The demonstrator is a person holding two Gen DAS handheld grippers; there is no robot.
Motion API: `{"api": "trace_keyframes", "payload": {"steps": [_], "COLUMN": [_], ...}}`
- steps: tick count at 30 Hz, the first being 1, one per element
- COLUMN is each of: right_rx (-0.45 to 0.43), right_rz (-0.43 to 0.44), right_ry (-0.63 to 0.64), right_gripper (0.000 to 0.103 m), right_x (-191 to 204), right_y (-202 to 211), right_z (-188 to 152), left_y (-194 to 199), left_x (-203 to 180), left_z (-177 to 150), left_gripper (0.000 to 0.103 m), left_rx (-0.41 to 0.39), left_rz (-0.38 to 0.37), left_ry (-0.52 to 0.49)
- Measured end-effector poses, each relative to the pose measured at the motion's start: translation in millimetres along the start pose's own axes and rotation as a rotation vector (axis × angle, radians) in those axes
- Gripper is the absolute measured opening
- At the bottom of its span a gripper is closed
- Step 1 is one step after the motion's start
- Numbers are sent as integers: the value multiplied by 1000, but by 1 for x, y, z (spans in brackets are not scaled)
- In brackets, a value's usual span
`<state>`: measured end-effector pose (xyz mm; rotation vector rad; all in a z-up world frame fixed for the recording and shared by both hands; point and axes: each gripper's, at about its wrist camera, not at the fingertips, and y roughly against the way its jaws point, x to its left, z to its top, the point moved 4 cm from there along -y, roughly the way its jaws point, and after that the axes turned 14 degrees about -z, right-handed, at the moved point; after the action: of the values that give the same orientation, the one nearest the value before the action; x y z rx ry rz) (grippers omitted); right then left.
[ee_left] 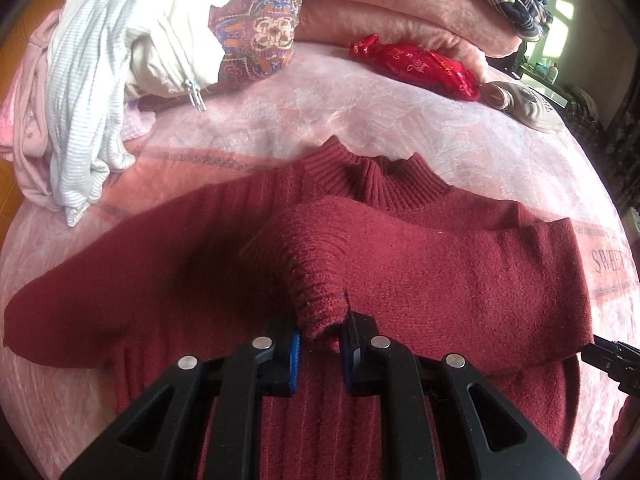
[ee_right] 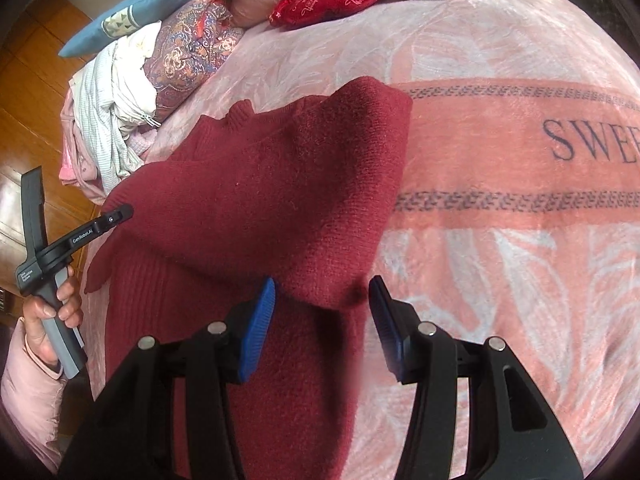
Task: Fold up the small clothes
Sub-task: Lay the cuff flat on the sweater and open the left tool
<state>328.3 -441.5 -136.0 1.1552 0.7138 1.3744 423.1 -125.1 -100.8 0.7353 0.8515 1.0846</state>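
Mid-bed, left gripper (ee_left: 320, 340) pinches the sweater (ee_left: 440, 264) cuff; right gripper (ee_right: 322, 322) gapes empty, so sleeve could slip crooked.

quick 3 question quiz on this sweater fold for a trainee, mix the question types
1. True or false: the left gripper is shut on the cuff of the sweater.
2. The right gripper is: A) open, B) shut on the sweater, C) shut on the red pouch.
3. Fill in: the sweater lies on a pink ___ printed with large letters.

Key: 1 true; 2 A; 3 blanket.
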Motion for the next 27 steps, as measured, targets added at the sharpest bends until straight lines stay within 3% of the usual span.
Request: {"api": "trace_keyframes", "payload": {"steps": [7, 10, 12, 14, 19, 24, 27], "right_rx": [60, 64, 43, 14, -28, -35, -37], "right_rz": [-79, -53, -41, -67, -45, -24, -47], "right_ry": [26, -7, -15, -3, 6, 50, 88], "right_gripper": [54, 54, 53, 53, 53, 53, 53], "right_x": [2, -2, -3, -1, 11, 30, 39], "right_y": [-22, -23, -13, -1, 19, 25, 23], "right_z": [-3, -6, -9, -13, -21, -32, -37], "left_y": [-11, -9, 2, 15, 29, 9, -5], "left_x": [28, 36, 44, 52, 65, 62, 59], "left_z": [-10, -15, -16, -19, -37, -52, -51], "left_gripper": [19, 36, 54, 61, 62, 61, 61], "left_rx": [42, 64, 55, 54, 101, 171, 169], "left_rz": [5, -19, -31, -68, -156, -254, -306], "left_ry": [19, 41, 57, 86, 180, 291, 356]}}
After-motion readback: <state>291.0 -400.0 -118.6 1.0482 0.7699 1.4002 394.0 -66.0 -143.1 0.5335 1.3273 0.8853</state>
